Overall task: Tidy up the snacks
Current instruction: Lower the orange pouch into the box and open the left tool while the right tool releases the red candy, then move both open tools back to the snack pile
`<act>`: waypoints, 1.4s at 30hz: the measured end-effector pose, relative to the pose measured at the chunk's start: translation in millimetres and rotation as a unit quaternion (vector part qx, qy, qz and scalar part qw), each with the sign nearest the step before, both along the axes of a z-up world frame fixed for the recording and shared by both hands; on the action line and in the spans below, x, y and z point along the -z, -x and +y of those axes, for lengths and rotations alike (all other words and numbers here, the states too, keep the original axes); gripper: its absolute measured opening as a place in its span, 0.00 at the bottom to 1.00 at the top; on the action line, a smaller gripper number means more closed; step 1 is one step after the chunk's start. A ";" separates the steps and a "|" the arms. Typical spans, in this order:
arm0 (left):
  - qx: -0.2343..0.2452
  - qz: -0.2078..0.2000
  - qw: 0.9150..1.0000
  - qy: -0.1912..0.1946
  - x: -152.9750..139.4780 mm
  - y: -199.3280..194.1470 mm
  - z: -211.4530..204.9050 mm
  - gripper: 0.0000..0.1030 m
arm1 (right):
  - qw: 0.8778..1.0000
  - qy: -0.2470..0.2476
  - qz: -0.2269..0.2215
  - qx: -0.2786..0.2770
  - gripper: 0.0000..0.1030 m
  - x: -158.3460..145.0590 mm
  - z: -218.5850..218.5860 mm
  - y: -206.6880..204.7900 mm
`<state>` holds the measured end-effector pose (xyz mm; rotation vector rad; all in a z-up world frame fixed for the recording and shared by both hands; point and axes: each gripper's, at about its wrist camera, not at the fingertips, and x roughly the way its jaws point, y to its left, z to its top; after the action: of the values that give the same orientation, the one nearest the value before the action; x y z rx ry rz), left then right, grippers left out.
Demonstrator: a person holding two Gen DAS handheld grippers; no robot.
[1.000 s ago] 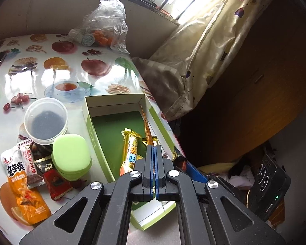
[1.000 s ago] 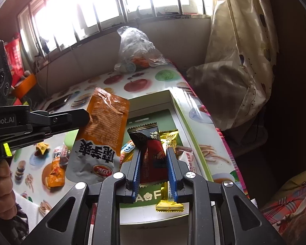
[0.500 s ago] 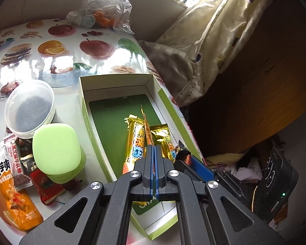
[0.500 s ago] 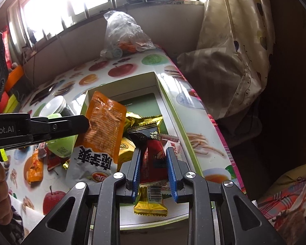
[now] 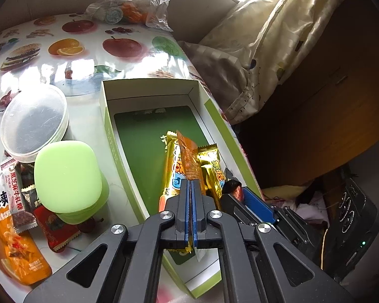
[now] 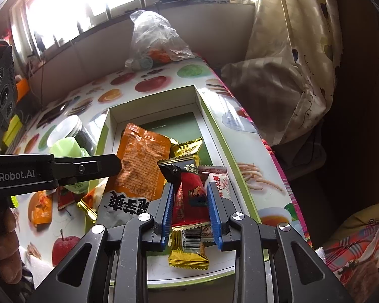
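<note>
Roughly halfway, I'd judge. L gripper [image 5: 190, 189] was clamped on orange packet [image 6: 141, 164] over green box [image 5: 108, 131]; R gripper [image 6: 189, 202] gripped red packet [image 6: 192, 197] w/ jaws partway closed. Gold bars [image 5: 170, 166] lay inside box; several loose snacks [image 5: 15, 202] remained on table, left of box.

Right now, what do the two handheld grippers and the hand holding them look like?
Both are matte black plastic frames with triangular cut-outs and round silver pivot bolts. The left gripper and right gripper each carry blue ribbed pads on the fingers. White lettering reading "enRobot.AI" runs along the left gripper's side in the right wrist view. The person's left hand is bare; no sleeve or cable is visible.
</note>
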<state>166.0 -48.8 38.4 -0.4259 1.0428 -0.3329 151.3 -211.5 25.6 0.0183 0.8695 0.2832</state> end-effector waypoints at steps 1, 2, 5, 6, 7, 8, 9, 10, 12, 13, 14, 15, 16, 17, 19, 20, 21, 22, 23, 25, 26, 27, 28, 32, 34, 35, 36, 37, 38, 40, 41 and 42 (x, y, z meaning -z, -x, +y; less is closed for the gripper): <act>0.001 -0.002 1.000 0.000 -1.0 1.0 0.6 0.08 | 1.000 0.001 0.001 -0.001 0.27 0.4 0.6 0.4; 0.003 -0.004 1.000 0.003 -2.1 1.9 1.3 0.11 | 1.000 0.001 0.002 -0.001 0.29 0.7 1.3 0.8; -0.001 -0.011 1.000 0.001 -5.9 4.6 4.2 0.27 | 1.000 0.004 0.003 -0.001 0.34 0.3 4.1 2.7; -0.003 -0.013 1.000 0.002 -7.1 5.5 5.5 0.29 | 1.000 0.005 0.002 -0.001 0.36 -0.2 5.0 3.6; -0.005 -0.015 1.000 0.003 -8.5 6.5 7.0 0.30 | 1.000 0.006 0.001 -0.002 0.36 -0.8 5.9 4.5; -0.006 -0.017 1.000 0.003 -9.9 7.6 8.4 0.30 | 1.000 0.006 0.000 -0.002 0.37 -1.7 6.6 5.4; -0.007 -0.018 1.000 0.002 -11.3 8.9 10.1 0.30 | 1.000 0.007 -0.001 -0.001 0.38 -2.8 7.2 6.1; -0.008 -0.021 1.000 0.002 -13.0 10.6 11.6 0.30 | 1.000 0.008 -0.002 0.000 0.38 -4.0 7.9 6.8; -0.011 -0.026 1.000 0.004 -16.8 15.0 15.6 0.34 | 1.000 0.007 -0.005 0.002 0.39 -7.5 8.8 8.7; -0.011 -0.032 0.999 0.005 -19.6 18.1 17.5 0.38 | 1.000 0.005 -0.008 0.001 0.39 -9.6 9.3 10.0; -0.011 -0.036 0.999 0.007 -22.2 21.1 19.5 0.40 | 1.000 0.004 -0.011 0.000 0.39 -11.6 10.2 11.2; -0.012 -0.041 0.999 0.007 -25.1 24.6 21.9 0.40 | 1.000 0.004 -0.013 -0.001 0.40 -13.6 11.6 12.5; -0.013 -0.046 0.999 0.006 -28.1 26.9 24.1 0.40 | 1.000 0.004 -0.016 -0.003 0.40 -15.6 13.0 14.0; -0.014 -0.049 0.999 0.004 -30.7 29.6 26.5 0.40 | 1.000 0.004 -0.018 -0.004 0.40 -17.5 14.7 15.3; -0.019 -0.058 0.998 0.000 -36.6 36.0 31.7 0.41 | 1.000 0.004 -0.020 -0.007 0.41 -20.5 19.0 17.5; -0.020 -0.063 0.998 0.000 -39.3 40.0 34.6 0.41 | 1.000 0.003 -0.022 -0.009 0.41 -22.0 21.0 18.9; -0.023 -0.069 0.997 -0.002 -42.1 44.2 37.9 0.41 | 1.000 0.002 -0.023 -0.011 0.41 -23.4 23.2 20.2; -0.025 -0.076 0.997 -0.007 -45.1 48.3 41.3 0.43 | 1.000 0.000 -0.025 -0.013 0.41 -25.0 25.3 21.9; -0.027 -0.081 0.996 -0.013 -47.2 52.4 44.7 0.45 | 1.000 -0.002 -0.026 -0.016 0.41 -26.5 27.9 23.7; -0.034 -0.090 0.995 -0.026 -50.3 61.2 52.7 0.47 | 0.999 -0.004 -0.029 -0.022 0.41 -29.1 33.6 26.4; -0.038 -0.091 0.995 -0.030 -50.9 65.2 57.1 0.47 | 0.999 -0.005 -0.030 -0.025 0.41 -30.1 36.6 27.1; -0.045 -0.092 0.994 -0.033 -51.0 69.1 62.1 0.47 | 0.999 -0.006 -0.031 -0.029 0.41 -31.0 39.8 28.2; -0.049 -0.094 0.994 -0.037 -50.8 72.4 66.9 0.47 | 0.999 -0.008 -0.031 -0.033 0.41 -31.6 43.2 29.3; -0.071 -0.088 0.992 -0.047 -45.8 81.8 86.0 0.47 | 0.998 -0.011 -0.034 -0.051 0.41 -33.2 58.6 34.6; -0.083 -0.084 0.992 -0.046 -42.3 85.9 96.2 0.47 | 0.998 -0.011 -0.034 -0.060 0.41 -33.1 66.4 37.4; -0.090 -0.081 0.991 -0.047 -40.9 88.0 101.0 0.47 | 0.997 -0.011 -0.033 -0.064 0.41 -33.1 69.7 38.7; -0.096 -0.081 0.991 -0.050 -39.8 90.4 105.0 0.47 | 0.997 -0.011 -0.033 -0.068 0.41 -33.1 72.8 40.0; -0.099 -0.082 0.990 -0.052 -38.5 94.4 109.6 0.47 | 0.997 -0.012 -0.034 -0.071 0.41 -33.2 75.5 41.7; -0.105 -0.079 0.990 -0.054 -36.4 95.8 114.5 0.47 | 0.997 -0.012 -0.034 -0.074 0.41 -33.5 78.2 42.7; -0.116 -0.073 0.989 -0.050 -33.1 99.3 123.3 0.47 | 0.996 -0.011 -0.034 -0.081 0.41 -33.7 83.6 44.2; -0.121 -0.071 0.989 -0.049 -31.7 100.6 127.2 0.47 | 0.996 -0.011 -0.034 -0.084 0.41 -33.8 86.7 45.0; -0.126 -0.070 0.988 -0.052 -30.5 102.4 130.7 0.47 | 0.995 -0.012 -0.034 -0.088 0.41 -34.2 89.5 46.2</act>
<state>63.7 81.8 68.9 -0.4293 0.8535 -0.0812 105.1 -122.0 59.7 -0.0456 0.8003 0.4558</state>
